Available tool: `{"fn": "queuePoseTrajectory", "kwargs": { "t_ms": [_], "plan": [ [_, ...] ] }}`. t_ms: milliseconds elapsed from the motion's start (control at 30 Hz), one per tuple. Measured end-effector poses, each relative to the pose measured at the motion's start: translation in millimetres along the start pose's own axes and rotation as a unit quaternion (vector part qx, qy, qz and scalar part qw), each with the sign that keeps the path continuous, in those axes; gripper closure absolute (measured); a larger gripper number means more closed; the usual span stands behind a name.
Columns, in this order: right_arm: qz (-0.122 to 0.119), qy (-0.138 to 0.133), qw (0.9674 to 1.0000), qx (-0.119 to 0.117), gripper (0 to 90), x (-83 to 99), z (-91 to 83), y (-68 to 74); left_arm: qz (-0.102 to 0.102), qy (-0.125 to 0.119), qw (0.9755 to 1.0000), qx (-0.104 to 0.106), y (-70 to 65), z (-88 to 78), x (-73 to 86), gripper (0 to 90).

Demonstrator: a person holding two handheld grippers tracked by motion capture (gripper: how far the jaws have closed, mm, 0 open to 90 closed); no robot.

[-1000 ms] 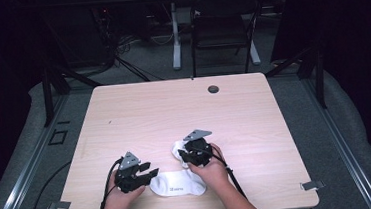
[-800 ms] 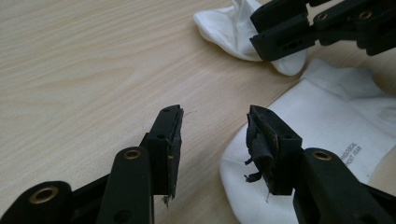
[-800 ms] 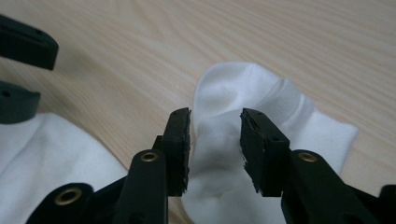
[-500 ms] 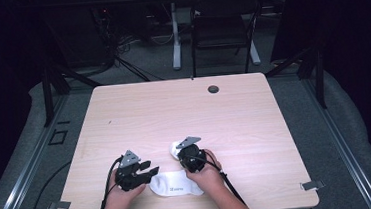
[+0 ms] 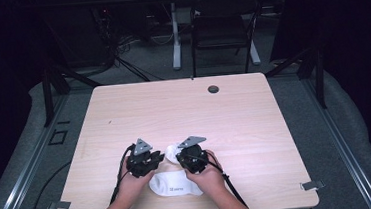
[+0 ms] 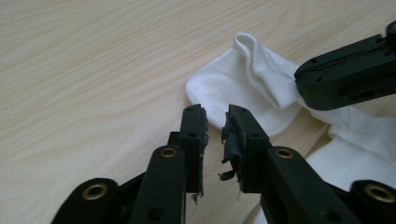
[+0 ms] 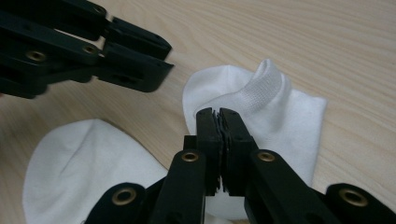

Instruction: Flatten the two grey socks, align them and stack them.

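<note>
While both my forearms reach in from the near edge of the pale wood-grain counter [image 5: 254, 114], I hold a black two-jaw hand-held gripper in each hand. My left hand-held gripper [image 5: 154, 160] sits just left of a white ankle sock [image 5: 173, 150] with a ribbed cuff; its jaws stand slightly apart with a narrow gap between the worn pads, and nothing is between them. In the left gripper view the tips [image 6: 215, 122] hover just at the rounded edge of that sock [image 6: 233, 88], and I cannot tell whether they touch it.

My right hand-held gripper [image 5: 186, 157] is on the other side of the sock. In the right gripper view its jaws [image 7: 217, 122] are pressed together — no gap shows — and they lie over the sock's fabric [image 7: 280, 116] just below the raised ribbed cuff; whether they pinch the cloth I cannot tell.

A second white sock [image 5: 172, 186] with a small grey mark lies flat nearer to me, between my two hands, touching or overlapping the first. A small dark round hole [image 5: 213, 88] sits near the counter's far edge — well apart from the socks.
</note>
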State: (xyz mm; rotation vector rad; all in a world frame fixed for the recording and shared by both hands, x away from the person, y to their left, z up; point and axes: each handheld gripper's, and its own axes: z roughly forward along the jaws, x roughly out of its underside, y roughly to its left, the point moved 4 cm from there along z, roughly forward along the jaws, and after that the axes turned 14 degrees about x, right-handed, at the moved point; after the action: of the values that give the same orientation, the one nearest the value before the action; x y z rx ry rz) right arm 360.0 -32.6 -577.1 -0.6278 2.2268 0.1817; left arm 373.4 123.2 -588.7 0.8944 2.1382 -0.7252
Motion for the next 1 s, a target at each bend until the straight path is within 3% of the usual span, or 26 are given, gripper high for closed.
{"fn": "queuePoseTrajectory", "kwargs": {
  "t_ms": [167, 233, 433, 733, 1000],
  "plan": [
    [0.007, -0.010, 0.9999, -0.004, 87.9, -2.5, -4.5, 0.0, 0.005, 0.000, 1.0000, 0.002, -3.8, 6.8, -6.4, 81.1],
    [0.013, -0.017, 0.9998, -0.003, 87.9, -4.0, -6.5, -0.8, 0.012, 0.010, 0.9999, -0.001, -3.1, 9.8, -6.1, 82.4],
    [0.021, -0.028, 0.9994, 0.000, 87.9, -6.9, -12.9, -8.4, 0.001, 0.036, 0.9994, -0.003, 1.8, 14.6, 2.4, 83.1],
    [0.042, -0.043, 0.9980, 0.018, 87.9, -8.2, -23.8, -28.4, 0.002, 0.044, 0.9990, -0.005, 7.1, 14.2, 10.1, 81.6],
    [0.057, -0.034, 0.9971, 0.038, 87.8, 4.8, -31.1, -52.3, 0.006, 0.039, 0.9992, -0.011, 9.9, 13.5, 11.2, 81.0]
  ]
}}
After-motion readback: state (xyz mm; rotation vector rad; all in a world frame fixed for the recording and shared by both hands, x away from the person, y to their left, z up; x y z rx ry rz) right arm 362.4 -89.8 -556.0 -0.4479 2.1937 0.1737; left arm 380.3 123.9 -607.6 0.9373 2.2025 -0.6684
